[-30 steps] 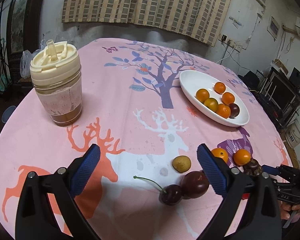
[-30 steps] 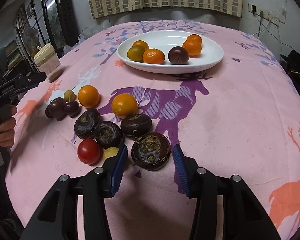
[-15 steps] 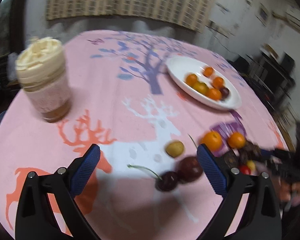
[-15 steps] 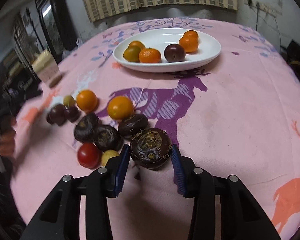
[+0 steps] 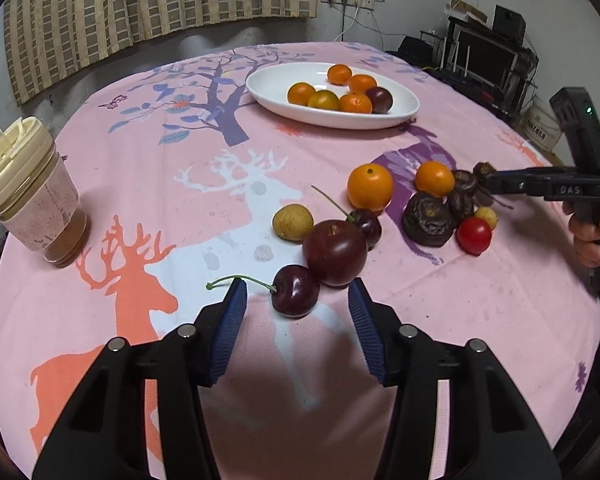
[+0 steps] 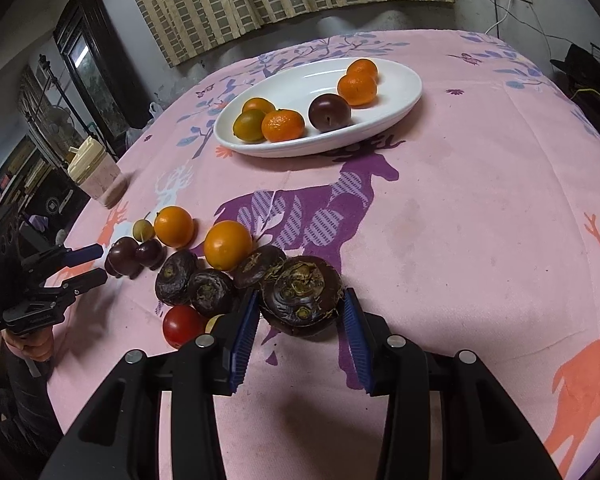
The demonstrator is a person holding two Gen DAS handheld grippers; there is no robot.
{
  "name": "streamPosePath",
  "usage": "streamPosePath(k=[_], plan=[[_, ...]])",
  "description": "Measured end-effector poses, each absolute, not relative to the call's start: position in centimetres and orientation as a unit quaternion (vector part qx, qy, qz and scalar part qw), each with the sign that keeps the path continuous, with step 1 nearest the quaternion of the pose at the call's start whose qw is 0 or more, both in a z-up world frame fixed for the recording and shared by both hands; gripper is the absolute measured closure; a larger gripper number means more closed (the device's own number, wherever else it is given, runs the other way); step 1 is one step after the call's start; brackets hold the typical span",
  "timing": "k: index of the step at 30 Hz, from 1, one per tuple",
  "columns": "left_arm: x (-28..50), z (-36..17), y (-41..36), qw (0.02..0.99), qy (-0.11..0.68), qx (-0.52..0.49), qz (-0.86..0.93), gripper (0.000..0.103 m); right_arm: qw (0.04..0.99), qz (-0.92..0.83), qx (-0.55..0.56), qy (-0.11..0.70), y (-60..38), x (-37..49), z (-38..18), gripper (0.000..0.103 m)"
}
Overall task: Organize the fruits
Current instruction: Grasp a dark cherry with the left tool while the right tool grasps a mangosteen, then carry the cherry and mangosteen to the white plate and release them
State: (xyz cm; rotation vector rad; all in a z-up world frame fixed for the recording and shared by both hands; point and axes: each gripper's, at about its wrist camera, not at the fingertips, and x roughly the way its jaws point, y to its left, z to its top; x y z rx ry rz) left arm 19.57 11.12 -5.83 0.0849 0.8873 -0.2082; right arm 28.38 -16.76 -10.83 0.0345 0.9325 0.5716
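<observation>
A white oval plate [image 5: 404, 114] [image 6: 404, 100] at the far side holds several oranges and a dark plum [image 6: 329, 111]. Loose fruit lies on the pink cloth. My left gripper [image 5: 296, 312] is open, its pads either side of a stemmed dark cherry [image 5: 295, 296], with a dark red plum [image 5: 335, 253] just behind. My right gripper [image 6: 300, 316] is shut on a large dark brown water chestnut [image 6: 301, 296], its blue pads against both sides. More water chestnuts [image 6: 192, 284], two oranges [image 6: 227, 245], a red cherry tomato [image 6: 182, 324] and a small yellow-brown fruit [image 5: 292, 222] lie close by.
A lidded cream tumbler [image 5: 32, 196] stands at the table's left side. The round table edge falls off near me. Dark furniture and electronics [image 5: 488, 52] stand beyond the far right edge. Curtains hang behind.
My left gripper swung right and came closer, narrowing around the cherry. My right gripper moved forward and closed its pads onto the large water chestnut.
</observation>
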Motion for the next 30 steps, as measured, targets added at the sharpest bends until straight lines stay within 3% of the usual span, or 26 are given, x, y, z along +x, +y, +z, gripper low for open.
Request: streamPosePath(k=[6, 10, 12, 21, 30], plan=[[20.2, -6.7, 11.0, 0.891, 0.442, 0.059, -0.085, 0.053, 0.856, 0.268, 0.007, 0.442, -16.7, 28.3, -10.9, 0.060], [20.6, -7.3, 11.0, 0.882, 0.457, 0.050, -0.099, 0.073, 0.858, 0.263, -0.001, 0.441, -16.5, 28.2, -10.9, 0.060], [20.6, -7.3, 11.2, 0.882, 0.459, 0.044, -0.098, 0.075, 0.859, 0.260, -0.007, 0.442, -16.4, 28.2, -11.0, 0.060], [20.7, -7.2, 11.3, 0.883, 0.457, 0.036, -0.098, 0.076, 0.863, 0.241, -0.075, 0.437, -14.9, 27.7, -11.7, 0.060], [19.5, -4.8, 12.5, 0.904, 0.415, -0.005, -0.099, 0.076, 0.889, 0.230, 0.002, 0.396, -17.4, 28.6, -9.5, 0.060]])
